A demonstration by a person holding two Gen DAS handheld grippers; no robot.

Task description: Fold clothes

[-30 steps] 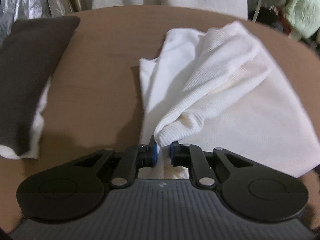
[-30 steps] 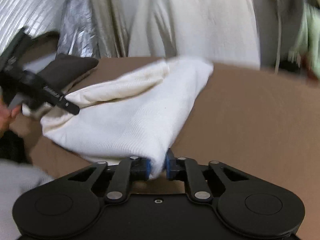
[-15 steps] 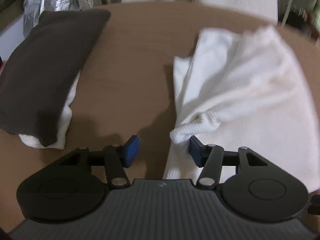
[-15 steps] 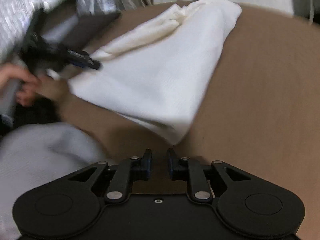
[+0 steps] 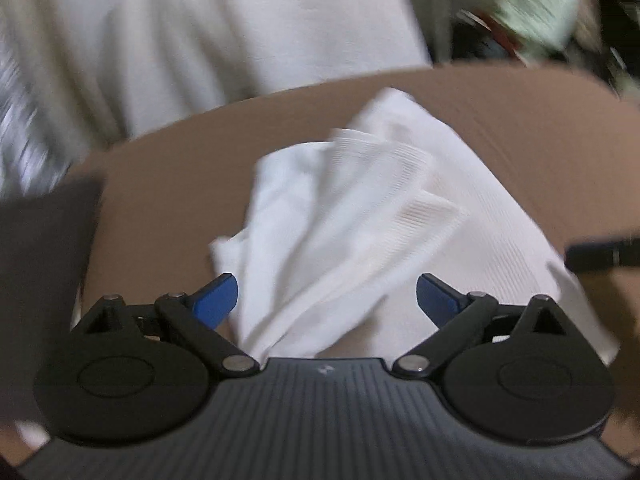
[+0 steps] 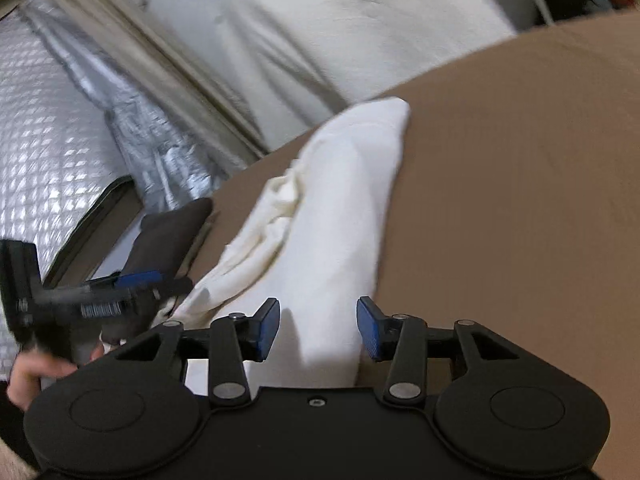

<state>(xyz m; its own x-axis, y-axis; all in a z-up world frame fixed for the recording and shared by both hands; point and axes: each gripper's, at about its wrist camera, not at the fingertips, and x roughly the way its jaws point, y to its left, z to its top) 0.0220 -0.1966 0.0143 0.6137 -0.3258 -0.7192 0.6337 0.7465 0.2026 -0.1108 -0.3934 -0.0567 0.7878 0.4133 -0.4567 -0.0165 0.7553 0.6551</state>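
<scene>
White ribbed garment (image 5: 360, 216) lying folded on the brown desk (image 5: 168, 184), its near edge between my left tongs (image 5: 327, 294), whose jaws have just been opening and stand wide, pads clear of the cloth. My right tongs (image 6: 318, 326), jaws likewise just opened about halfway, straddle the garment's other end without pressing it. Dark folded cloth (image 6: 168, 236) rests at the desk's left edge, beside the left tongs as seen from the right wrist
</scene>
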